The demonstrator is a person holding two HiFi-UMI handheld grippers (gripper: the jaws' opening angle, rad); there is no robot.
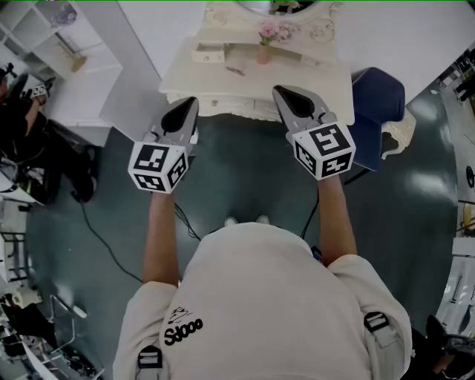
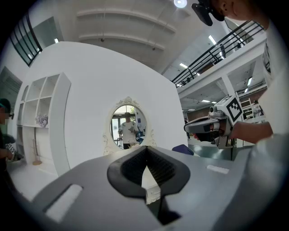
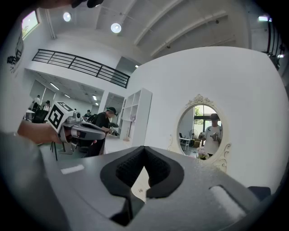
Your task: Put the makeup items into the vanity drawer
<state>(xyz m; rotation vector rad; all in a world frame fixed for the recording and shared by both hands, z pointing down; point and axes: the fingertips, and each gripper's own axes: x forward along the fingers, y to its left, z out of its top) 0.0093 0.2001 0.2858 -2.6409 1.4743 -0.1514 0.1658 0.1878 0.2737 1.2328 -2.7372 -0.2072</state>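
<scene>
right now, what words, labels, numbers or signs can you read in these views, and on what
"Sdooo", or close to it: stylised black print on the back of the person's shirt.
No letters, only code squares: marker cube at left, marker cube at right.
Too warped to read: dark print at the right gripper view's left edge.

1. The mirror (image 1: 260, 6) above the vanity (image 1: 193, 74) is cut off by the head view's top edge.
2. A small item (image 1: 236, 70) on the vanity is too small to identify.
3. A blue chair (image 1: 380, 100) sits partly hidden behind the right gripper (image 1: 280, 92).
</scene>
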